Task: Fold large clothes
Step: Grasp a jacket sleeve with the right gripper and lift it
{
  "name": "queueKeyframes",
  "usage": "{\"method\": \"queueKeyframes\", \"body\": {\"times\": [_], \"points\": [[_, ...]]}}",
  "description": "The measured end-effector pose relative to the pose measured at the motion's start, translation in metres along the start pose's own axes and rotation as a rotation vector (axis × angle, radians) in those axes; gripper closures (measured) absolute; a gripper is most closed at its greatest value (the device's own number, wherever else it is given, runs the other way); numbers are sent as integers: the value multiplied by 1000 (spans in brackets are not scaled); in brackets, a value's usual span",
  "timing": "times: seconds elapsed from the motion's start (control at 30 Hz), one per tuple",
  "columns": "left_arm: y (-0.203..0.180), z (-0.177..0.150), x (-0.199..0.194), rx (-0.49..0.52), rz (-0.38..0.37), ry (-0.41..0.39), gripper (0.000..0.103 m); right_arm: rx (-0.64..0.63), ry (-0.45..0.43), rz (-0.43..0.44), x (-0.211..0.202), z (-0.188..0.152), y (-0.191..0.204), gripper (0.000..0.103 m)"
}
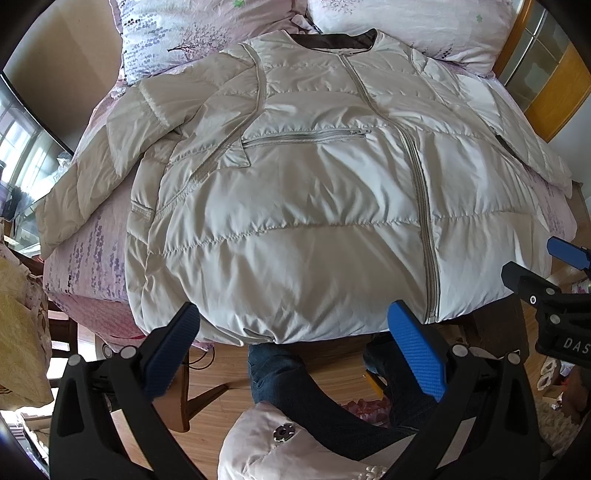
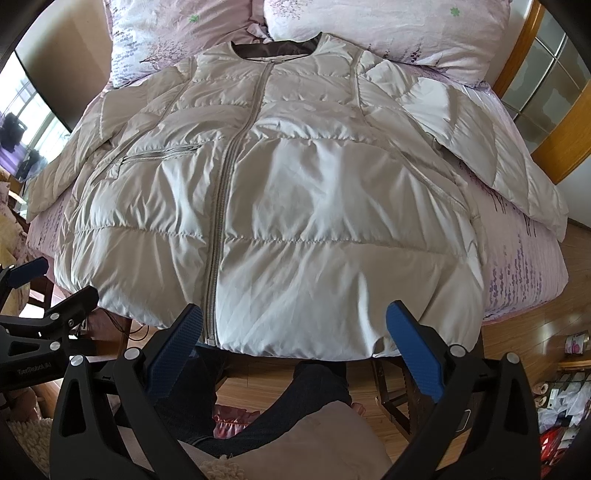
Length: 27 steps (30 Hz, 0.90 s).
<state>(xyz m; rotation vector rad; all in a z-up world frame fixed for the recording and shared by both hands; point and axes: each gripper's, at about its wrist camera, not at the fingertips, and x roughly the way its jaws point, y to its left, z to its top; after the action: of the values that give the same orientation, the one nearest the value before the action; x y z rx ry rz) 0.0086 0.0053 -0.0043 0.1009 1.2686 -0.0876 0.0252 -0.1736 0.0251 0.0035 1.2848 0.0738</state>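
Observation:
A cream quilted puffer jacket (image 1: 295, 206) (image 2: 280, 206) lies front up on the bed, zipped, collar toward the pillows, both sleeves spread outward. Its hem hangs over the near edge of the bed. My left gripper (image 1: 295, 325) is open just below the hem, left of the zipper, with nothing between its blue pads (image 1: 417, 350). My right gripper (image 2: 295, 325) is open at the hem, right of the zipper, also empty. Each gripper shows at the edge of the other's view: the right gripper (image 1: 546, 280) and the left gripper (image 2: 48, 295).
Pink floral bedding (image 1: 92, 266) (image 2: 524, 258) covers the bed, with two pillows (image 1: 192, 37) (image 2: 388, 29) at the head. A person's legs in dark jeans (image 1: 295, 376) (image 2: 317, 387) stand on the wooden floor below. A wooden door frame (image 2: 546, 122) is on the right; clutter lies at the floor's right edge.

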Motion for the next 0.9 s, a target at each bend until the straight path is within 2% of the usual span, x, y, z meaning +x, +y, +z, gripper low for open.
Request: {"method": "queueKeyframes", "body": {"times": [0.1, 0.2, 0.27, 0.33, 0.37, 0.53, 0.63, 0.67, 0.73, 0.83, 0.9], "points": [[1, 2, 0, -5, -27, 5, 2, 26, -20, -11, 1, 7, -9, 2], [1, 5, 0, -5, -57, 5, 2, 79, -80, -31, -2, 21, -23, 2], [0, 6, -1, -5, -86, 5, 2, 158, -149, 22, -6, 31, -43, 2], [0, 9, -1, -7, -117, 1, 2, 272, -234, 128, -9, 41, -72, 1], [0, 10, -2, -4, -124, -3, 2, 319, -257, 145, -10, 47, -87, 1], [2, 21, -6, 2, -85, -35, 2, 513, -265, 92, 0, 79, -164, 1], [10, 31, -3, -28, -63, -24, 2, 713, -251, 152, 17, 81, -227, 3], [13, 34, -2, -41, -68, -19, 2, 802, -249, 193, 26, 78, -251, 5], [22, 40, 2, -83, -95, -7, 2, 925, -241, 220, 40, 72, -285, 14], [32, 47, 6, -134, -119, -1, 2, 1089, -224, 211, 62, 60, -329, 24], [36, 50, 10, -163, -122, 9, 2, 1177, -225, 212, 72, 51, -352, 25]]}}
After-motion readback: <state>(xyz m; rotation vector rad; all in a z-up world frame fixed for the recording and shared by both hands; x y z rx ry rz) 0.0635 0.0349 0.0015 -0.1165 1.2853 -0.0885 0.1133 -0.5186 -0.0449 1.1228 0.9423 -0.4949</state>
